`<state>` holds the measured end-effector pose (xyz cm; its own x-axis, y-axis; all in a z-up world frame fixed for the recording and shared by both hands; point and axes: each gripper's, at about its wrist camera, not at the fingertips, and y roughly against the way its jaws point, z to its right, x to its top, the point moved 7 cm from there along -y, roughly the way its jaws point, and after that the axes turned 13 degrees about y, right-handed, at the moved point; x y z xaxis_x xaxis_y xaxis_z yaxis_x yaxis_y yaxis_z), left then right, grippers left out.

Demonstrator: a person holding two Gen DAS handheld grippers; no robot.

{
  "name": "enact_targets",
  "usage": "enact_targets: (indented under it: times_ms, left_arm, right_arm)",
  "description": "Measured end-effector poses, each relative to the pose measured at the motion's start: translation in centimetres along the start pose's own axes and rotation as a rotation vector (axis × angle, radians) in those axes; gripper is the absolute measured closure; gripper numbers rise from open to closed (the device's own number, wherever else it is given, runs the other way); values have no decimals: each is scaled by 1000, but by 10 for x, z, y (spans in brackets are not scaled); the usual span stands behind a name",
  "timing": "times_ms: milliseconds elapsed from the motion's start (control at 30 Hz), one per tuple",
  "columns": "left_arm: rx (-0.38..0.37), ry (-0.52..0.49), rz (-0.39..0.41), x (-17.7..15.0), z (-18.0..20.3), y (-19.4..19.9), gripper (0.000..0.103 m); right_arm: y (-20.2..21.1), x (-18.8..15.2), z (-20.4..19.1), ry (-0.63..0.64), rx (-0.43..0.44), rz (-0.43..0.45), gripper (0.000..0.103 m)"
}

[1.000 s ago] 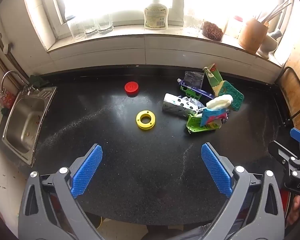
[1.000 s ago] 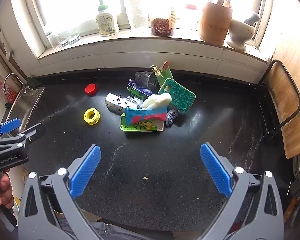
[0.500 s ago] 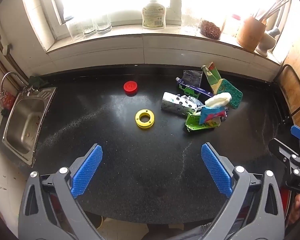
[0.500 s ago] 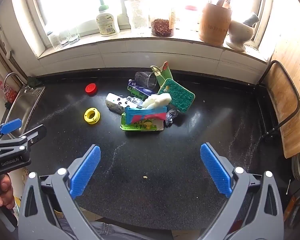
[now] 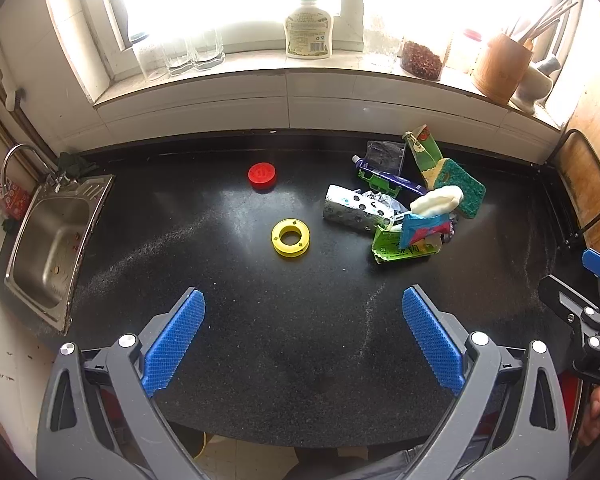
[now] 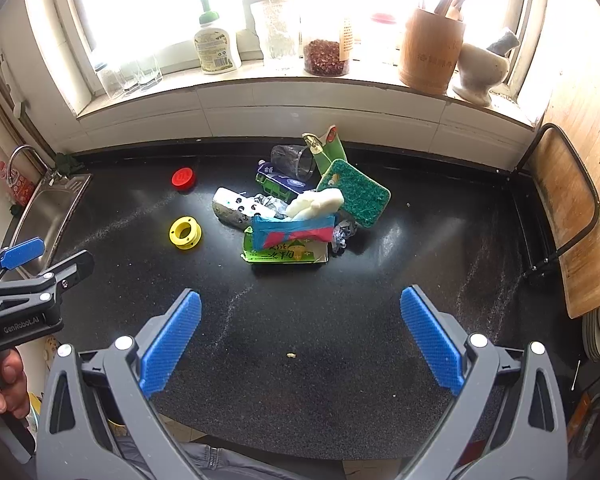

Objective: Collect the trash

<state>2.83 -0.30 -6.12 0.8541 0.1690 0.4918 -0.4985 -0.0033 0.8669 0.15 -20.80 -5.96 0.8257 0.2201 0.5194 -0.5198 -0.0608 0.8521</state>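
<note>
We're holding the right gripper (image 6: 300, 340) wide open over the black counter (image 6: 380, 340), trash pile (image 6: 296, 216) sitting ahead, yellow ring (image 6: 185, 233) just left.

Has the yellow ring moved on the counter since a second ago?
No. The yellow ring sits just as far in front of the red cap, left of the trash pile; only slight camera drift.

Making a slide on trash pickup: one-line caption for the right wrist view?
Open right claw faces a heap of crumpled packaging on a black countertop, yellow plastic ring alongside.
</note>
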Motion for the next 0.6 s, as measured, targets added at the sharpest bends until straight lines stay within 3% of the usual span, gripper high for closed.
enact_targets:
  times_ms: [600]
  left_arm:
    - [-3, -5, -6, -3, 1, -1, 7]
  right_arm:
    - [0, 0, 0, -3, 0, -2, 6]
